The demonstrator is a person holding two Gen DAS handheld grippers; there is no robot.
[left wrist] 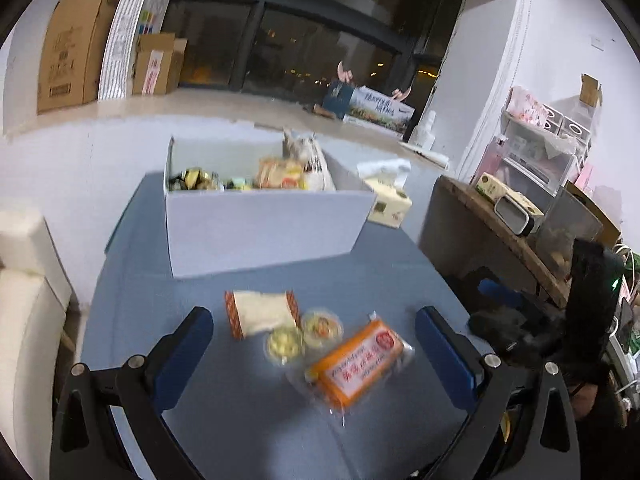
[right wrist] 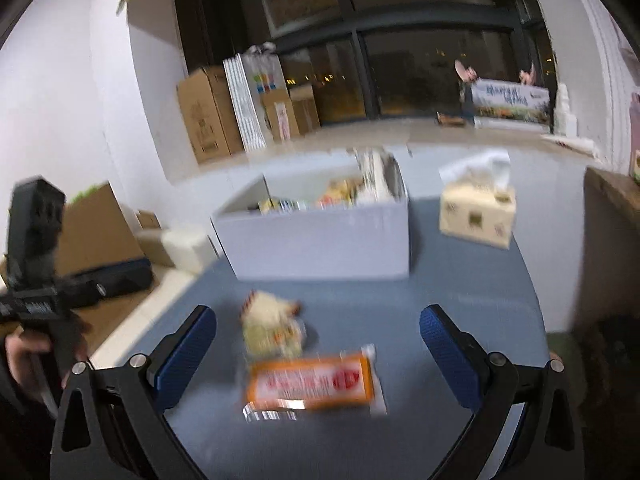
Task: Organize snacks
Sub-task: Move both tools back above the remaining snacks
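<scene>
On the blue table lie an orange snack packet, two small round clear cups and a white packet with orange ends. Behind them stands a white box holding several snacks. My left gripper is open above these loose snacks, nothing between its fingers. In the blurred right wrist view the orange packet lies low between the fingers of my open right gripper, with the pale packets behind it and the white box farther back.
A tissue box stands right of the white box. A dark wooden table with boxes is at the right. Cardboard cartons line the far windowsill. A hand holds the other gripper's handle.
</scene>
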